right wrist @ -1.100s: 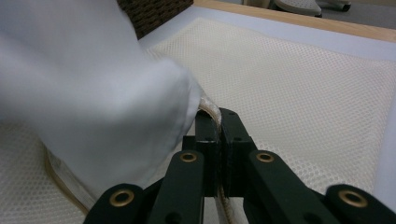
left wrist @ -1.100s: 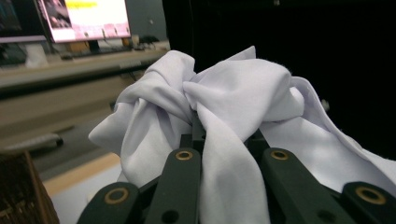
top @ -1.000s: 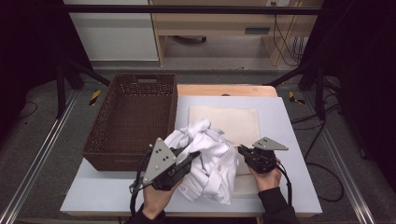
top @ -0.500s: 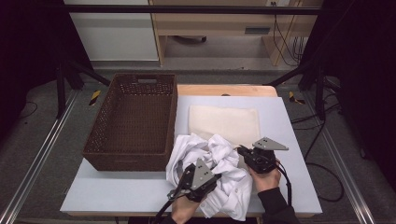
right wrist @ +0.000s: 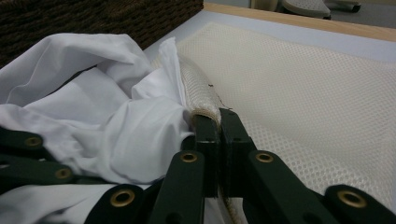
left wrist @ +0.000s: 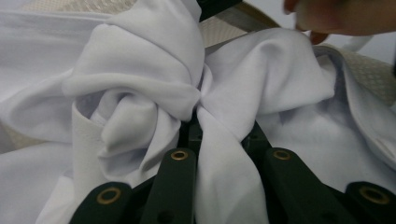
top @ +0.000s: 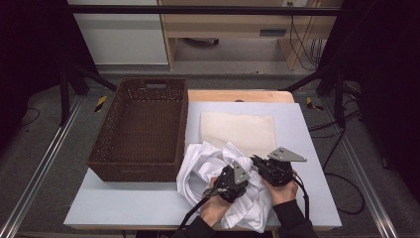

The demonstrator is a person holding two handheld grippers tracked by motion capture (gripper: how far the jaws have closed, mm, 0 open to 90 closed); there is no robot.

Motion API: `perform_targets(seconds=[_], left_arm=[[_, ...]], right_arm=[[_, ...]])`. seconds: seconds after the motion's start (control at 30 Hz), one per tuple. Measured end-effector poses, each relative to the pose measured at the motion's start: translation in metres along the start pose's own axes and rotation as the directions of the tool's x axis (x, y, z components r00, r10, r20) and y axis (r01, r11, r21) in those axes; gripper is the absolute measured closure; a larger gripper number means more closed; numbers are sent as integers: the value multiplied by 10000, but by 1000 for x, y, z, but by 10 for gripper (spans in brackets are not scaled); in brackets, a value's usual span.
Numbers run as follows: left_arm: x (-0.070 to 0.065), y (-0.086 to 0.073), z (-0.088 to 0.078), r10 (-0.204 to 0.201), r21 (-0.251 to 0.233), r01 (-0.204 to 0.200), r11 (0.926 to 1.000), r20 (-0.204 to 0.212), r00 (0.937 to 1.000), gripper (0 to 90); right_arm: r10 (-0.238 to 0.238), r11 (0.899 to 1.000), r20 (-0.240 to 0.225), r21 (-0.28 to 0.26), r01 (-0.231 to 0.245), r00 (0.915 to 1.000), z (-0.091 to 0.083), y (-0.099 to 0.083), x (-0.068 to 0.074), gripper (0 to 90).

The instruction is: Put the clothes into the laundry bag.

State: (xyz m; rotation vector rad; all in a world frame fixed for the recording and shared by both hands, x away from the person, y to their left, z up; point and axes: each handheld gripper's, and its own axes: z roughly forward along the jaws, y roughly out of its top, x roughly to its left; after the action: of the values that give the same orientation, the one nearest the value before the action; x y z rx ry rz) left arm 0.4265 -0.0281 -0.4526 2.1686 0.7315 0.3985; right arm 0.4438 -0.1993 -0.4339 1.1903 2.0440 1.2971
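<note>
Presently the surface (top: 124, 208) carries a brown basket (top: 138, 131), a cream mesh mat (top: 237, 130) and a crumpled white cloth (top: 203, 163) lying just beside the basket, overlapping the mat's near edge; the left claw (left wrist: 198, 126) is clamped on a twisted fold of cloth; the right claw (right wrist: 217, 126) is closed on the mat's rolled edge. Risk: lifting may drag the mat along with the cloth, or tighten the twist.

Pale grey table (top: 307, 148), brown wicker basket (top: 138, 131) left, cream mesh mat (top: 240, 130), crumpled white cloth (top: 208, 161) near front
</note>
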Motion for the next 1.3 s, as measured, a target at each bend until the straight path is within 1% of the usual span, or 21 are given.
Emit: perform_targets(seconds=[0.1,0.13,0.17,0.23,0.33,0.37,0.43,0.47,0.53,0.63,0.7,0.77,0.87,0.9,0.97,1.03,1.13,1.17,1.23,1.27,1.3], left_arm=[[1,-2,0,48,-142,-46,9999,129,9999,751],[0,-3,-2,74,-227,-70,9997,178,9998,718],[-1,-4,-5,87,-356,-74,9993,377,9992,672],[-5,-5,-16,156,-644,-118,9979,589,9981,499],[-12,-8,-37,360,-1119,-310,9932,427,9984,319],[-13,-10,-45,451,-1327,-433,9902,106,9989,307],[-9,-13,-52,327,-1653,-363,9856,-246,9992,334],[-6,-13,-51,239,-1641,-270,9861,-210,9995,390],[4,-13,-39,-78,-1280,104,9917,210,9997,497],[9,-14,-20,-254,-972,314,9948,624,9977,730],[9,-11,-12,-537,-849,613,9945,893,9946,788],[6,-6,-8,-434,-653,488,9967,812,9958,803],[2,2,-2,-185,-278,202,9994,586,9981,810],[2,3,4,-125,-45,128,9999,497,9987,811],[1,2,12,10,122,-14,9999,319,9995,813],[1,2,15,94,71,-96,9999,217,9997,810],[2,0,14,-56,-167,61,9998,329,9994,792],[3,-1,12,-24,-377,45,9993,575,9983,770],[4,-4,2,0,-695,80,9976,1148,9934,626],[2,-5,-6,191,-948,-84,9955,1122,9935,513],[1,-6,-16,336,-1136,-225,9933,966,9948,450]], right_arm=[[-26,10000,-4,63,26,10000,1,-1,1,878],[25,10000,-19,46,-25,10000,1,-2,0,878],[49,10000,-25,17,-49,10000,1,-2,-1,877],[96,10000,-20,-14,-96,10000,0,-2,-3,877],[77,10000,21,-63,-77,10000,0,-3,-3,877],[66,10000,28,-57,-66,10000,-1,-3,-3,876],[68,9999,33,-86,-68,10000,-1,-3,-2,876],[33,9999,34,-99,-33,10000,-1,-3,-2,876],[71,9999,-11,-108,-71,10000,-1,-2,0,877],[21,10000,3,-60,-21,10000,0,-2,2,877],[11,10000,18,-32,-11,10000,0,-2,2,878],[73,9999,12,-73,-73,10000,0,-1,1,878],[96,9996,-35,-257,-97,9999,-4,1,3,879],[94,9994,-48,-336,-96,9999,-5,2,3,879],[168,9985,-186,-515,-178,9997,-7,4,5,879],[62,9980,-290,-630,-80,9996,-10,5,7,880],[7,9979,-342,-640,-29,9994,-11,5,10,879],[13,9980,-347,-623,-35,9994,-11,5,10,879],[8,9982,-368,-606,-31,9993,-11,3,8,879],[30,9982,-344,-593,-51,9994,-11,2,6,879],[46,9983,-339,-578,-65,9994,-11,1,5,879]])
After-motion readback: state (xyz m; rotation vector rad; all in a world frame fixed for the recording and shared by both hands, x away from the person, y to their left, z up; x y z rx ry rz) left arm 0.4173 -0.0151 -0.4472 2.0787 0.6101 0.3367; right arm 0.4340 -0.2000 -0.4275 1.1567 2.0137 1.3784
